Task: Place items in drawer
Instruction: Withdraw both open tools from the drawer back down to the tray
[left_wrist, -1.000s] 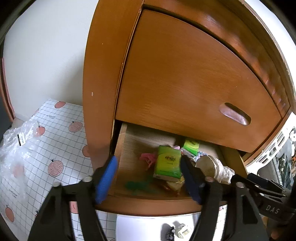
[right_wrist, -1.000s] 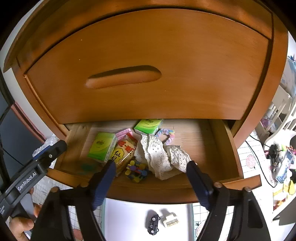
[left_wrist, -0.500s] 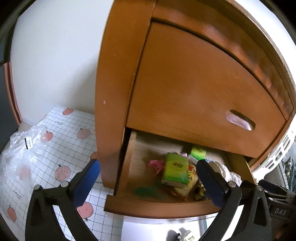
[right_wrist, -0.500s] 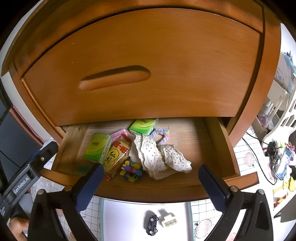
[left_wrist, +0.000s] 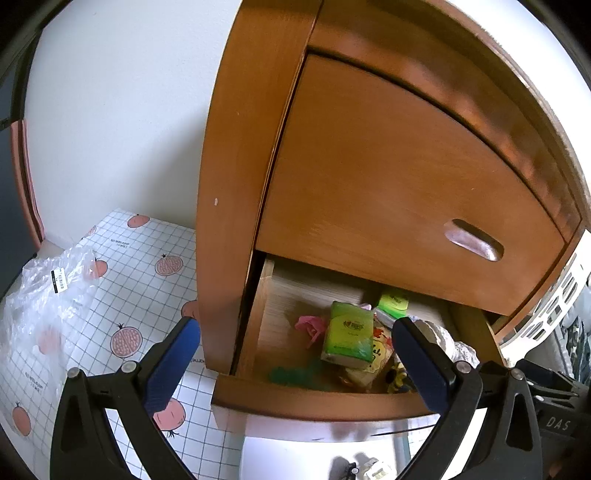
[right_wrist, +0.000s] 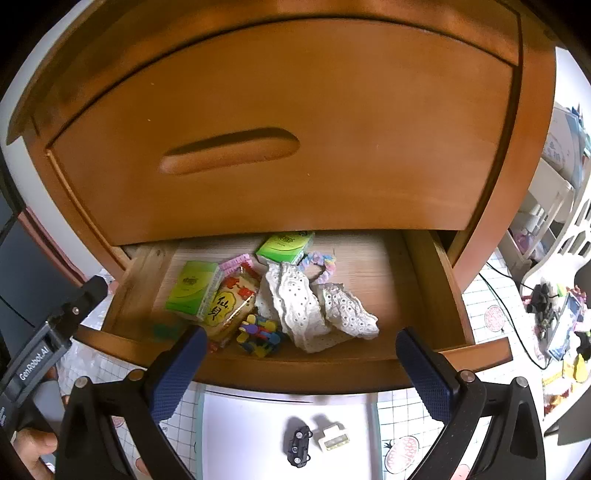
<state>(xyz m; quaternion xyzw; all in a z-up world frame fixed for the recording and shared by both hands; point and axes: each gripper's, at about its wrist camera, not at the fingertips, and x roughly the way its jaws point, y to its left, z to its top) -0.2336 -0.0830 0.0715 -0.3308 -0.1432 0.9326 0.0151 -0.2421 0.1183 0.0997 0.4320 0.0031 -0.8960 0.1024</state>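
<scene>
Both grippers widened since a second back, left gripper (left_wrist: 295, 354) and right gripper (right_wrist: 297, 363) now fully spread, nothing between pads. Left view swung a bit, showing more wall. Drawer (right_wrist: 295, 363) open mid-frame, tissue pack (right_wrist: 192, 290), snack bag (right_wrist: 231, 304), lace (right_wrist: 314, 314) already inside. Black toy car (right_wrist: 297, 445) and white clip (right_wrist: 332, 437) sit on white sheet, bottom centre. Probably next: drop straight down, pinch car across narrow sides.

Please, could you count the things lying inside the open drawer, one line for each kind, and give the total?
Green tissue packs: 2
Snack bag: 1
Lace cloth: 1
Pastel hair tie: 1
Bundle of colourful clips: 1
Pink clip: 1
Green thing at the front left, blurred: 1
Total: 8
</scene>
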